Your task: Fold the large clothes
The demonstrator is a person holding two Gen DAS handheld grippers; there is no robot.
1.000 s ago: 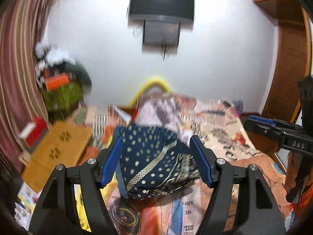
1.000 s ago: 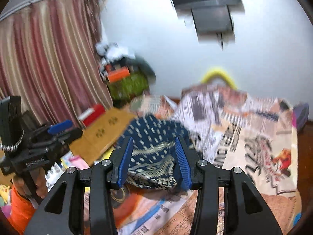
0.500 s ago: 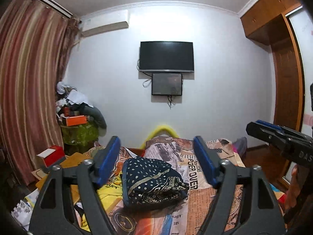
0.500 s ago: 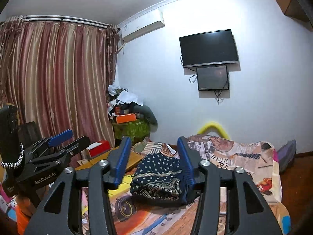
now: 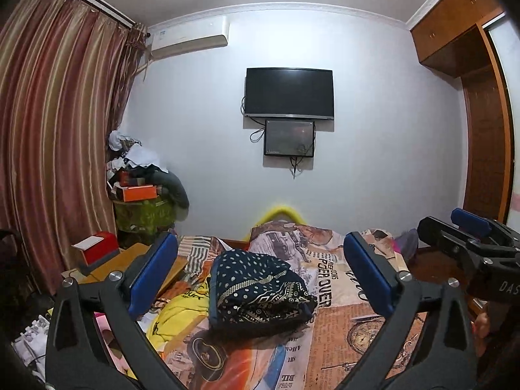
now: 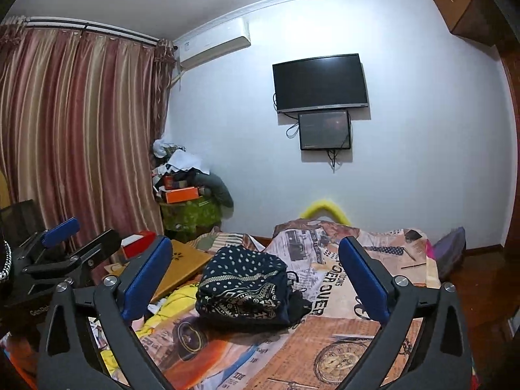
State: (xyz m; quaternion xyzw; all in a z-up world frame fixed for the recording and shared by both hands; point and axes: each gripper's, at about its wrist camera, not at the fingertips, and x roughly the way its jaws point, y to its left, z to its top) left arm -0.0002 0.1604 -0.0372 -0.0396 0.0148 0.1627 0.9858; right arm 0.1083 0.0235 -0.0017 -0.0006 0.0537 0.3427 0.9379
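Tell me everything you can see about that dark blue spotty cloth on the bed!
The dark blue cloth is folded into a thick, soft bundle with several layers showing at its near edge. It has small white dots on top, a pale gold patterned stripe across the middle, and a white geometric border lower down. It lies on the bed's newspaper-print sheet, with a yellow garment beside it to the left in the picture. Nothing grips it; both hand-held grippers are apart from it.

A black flat television [image 5: 289,92] hung on the pale wall above a smaller dark screen [image 5: 289,138]. A white air conditioner [image 5: 190,37] sat beside striped reddish curtains [image 5: 55,136]. An orange box [image 5: 138,192] topped a cluttered green-covered stand [image 5: 144,216]. A newspaper-print bedsheet [image 5: 351,328] covered the bed.
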